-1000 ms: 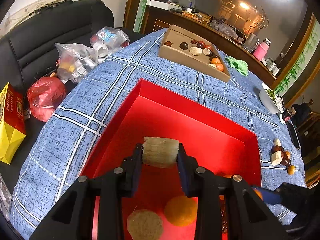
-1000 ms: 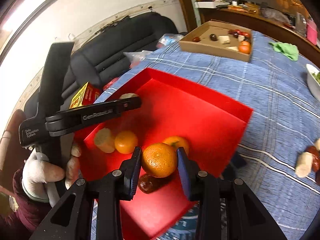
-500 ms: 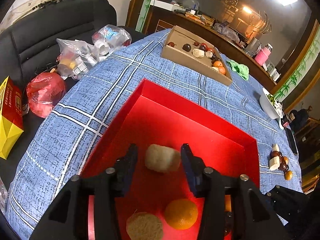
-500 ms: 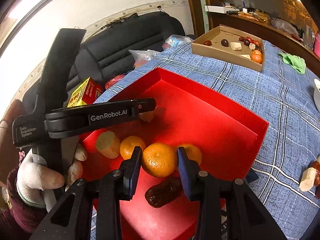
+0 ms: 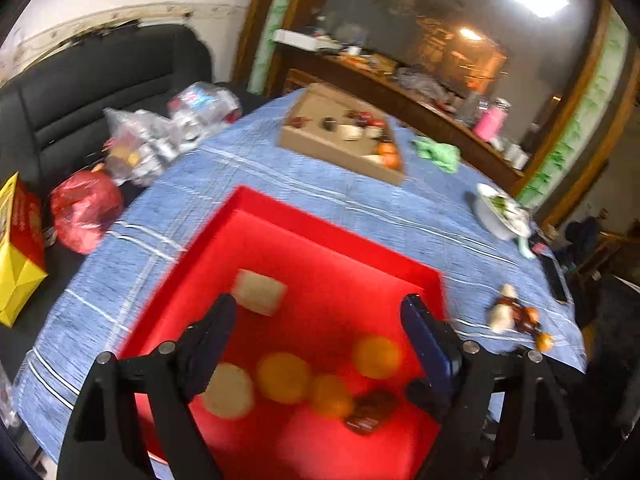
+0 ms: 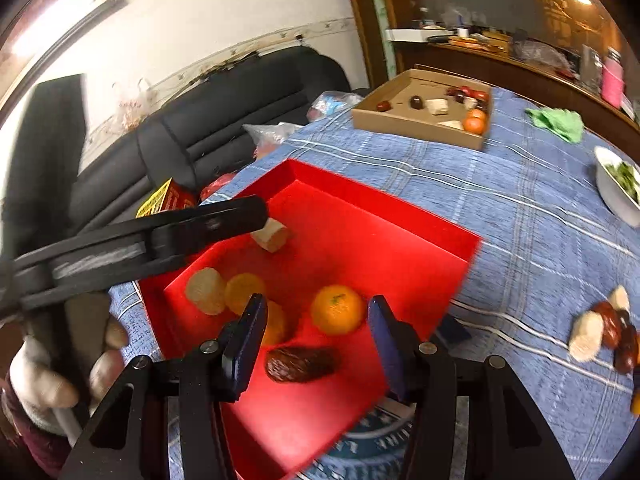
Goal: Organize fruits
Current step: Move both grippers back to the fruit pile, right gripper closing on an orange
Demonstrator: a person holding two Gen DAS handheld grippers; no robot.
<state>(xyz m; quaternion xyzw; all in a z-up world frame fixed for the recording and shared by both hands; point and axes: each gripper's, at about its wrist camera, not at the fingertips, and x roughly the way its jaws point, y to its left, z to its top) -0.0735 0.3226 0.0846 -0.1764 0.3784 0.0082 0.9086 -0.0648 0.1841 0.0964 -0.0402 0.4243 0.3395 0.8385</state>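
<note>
A red tray (image 5: 336, 236) (image 6: 440, 236) lies on the blue checked tablecloth. In it rest a beige fruit chunk (image 5: 259, 293) (image 6: 273, 235), a second beige chunk (image 5: 227, 390) (image 6: 205, 290), oranges (image 5: 283, 377) and a dark date (image 6: 299, 364). My left gripper (image 5: 320, 320) hangs above the tray, jaws opening wide, nothing between them. An orange (image 6: 338, 309) sits on the tray floor between the opening jaws of my right gripper (image 6: 317, 322), free of the pads. The left gripper's arm (image 6: 160, 236) crosses the right wrist view.
A cardboard tray (image 5: 340, 136) (image 6: 424, 114) with mixed fruit stands at the far side. Loose dates and chunks (image 5: 516, 316) (image 6: 600, 332) lie right of the red tray. A white bowl (image 5: 500, 212), green cloth (image 5: 436, 152), plastic bags (image 5: 152, 140) and black sofa are around.
The left gripper let go of the beige chunk, which now lies in the tray, then rose and opened wide. The right gripper released its orange into the tray and opened.
</note>
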